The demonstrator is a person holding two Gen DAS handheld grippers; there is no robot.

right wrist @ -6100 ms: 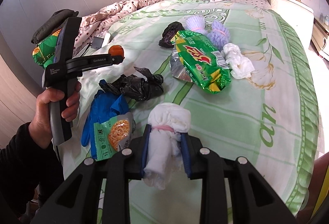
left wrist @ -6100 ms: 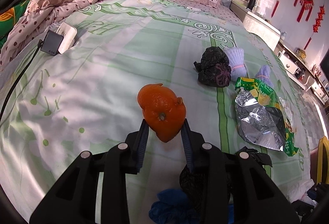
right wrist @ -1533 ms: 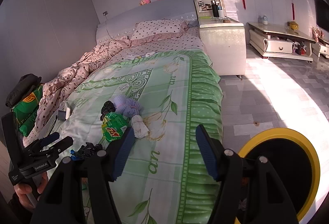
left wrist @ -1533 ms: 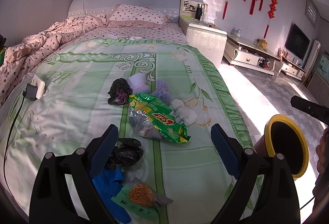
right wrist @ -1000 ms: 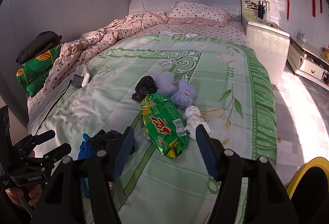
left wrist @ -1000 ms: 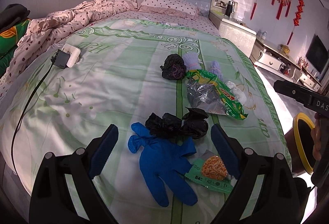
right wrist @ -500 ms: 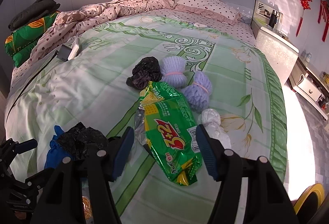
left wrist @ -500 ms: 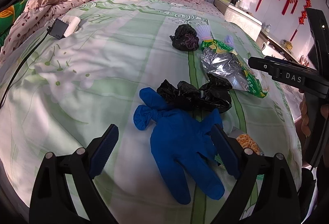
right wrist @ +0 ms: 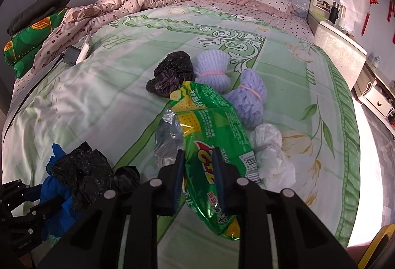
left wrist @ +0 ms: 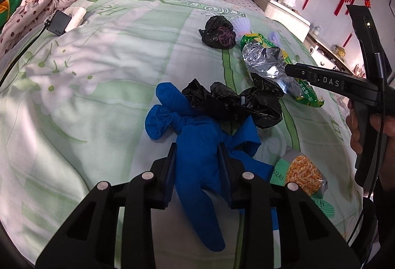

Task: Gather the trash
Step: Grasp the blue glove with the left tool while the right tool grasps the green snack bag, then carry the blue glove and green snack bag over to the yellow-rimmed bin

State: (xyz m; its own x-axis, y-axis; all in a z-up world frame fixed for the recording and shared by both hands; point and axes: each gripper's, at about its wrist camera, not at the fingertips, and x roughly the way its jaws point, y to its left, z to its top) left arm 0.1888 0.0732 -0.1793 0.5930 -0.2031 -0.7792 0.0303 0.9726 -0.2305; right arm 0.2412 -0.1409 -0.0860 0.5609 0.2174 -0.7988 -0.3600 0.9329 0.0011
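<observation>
A blue rubber glove (left wrist: 197, 140) lies on the green bedspread (left wrist: 111, 71). My left gripper (left wrist: 197, 154) has its jaws closing on the glove's palm, and both pads touch it. The green snack bag (right wrist: 212, 130) lies further right, pinched in the closing jaws of my right gripper (right wrist: 198, 164). A crumpled black plastic bag (left wrist: 234, 101) rests against the glove. A small noodle packet (left wrist: 301, 170) lies to the glove's right. In the left wrist view a hand (left wrist: 358, 125) holds the right gripper's handle.
A knotted black bag (right wrist: 170, 74), two lilac bundles (right wrist: 212, 69) and a white bundle (right wrist: 269, 153) lie beside the snack bag. A charger with its cable (right wrist: 72, 54) sits at the left near the pink quilt (right wrist: 138, 0). A yellow bin rim (right wrist: 380, 239) shows bottom right.
Both grippers came down to the bed and went from wide open to closed. The left now has the blue glove between its pads and the right has the green snack bag.
</observation>
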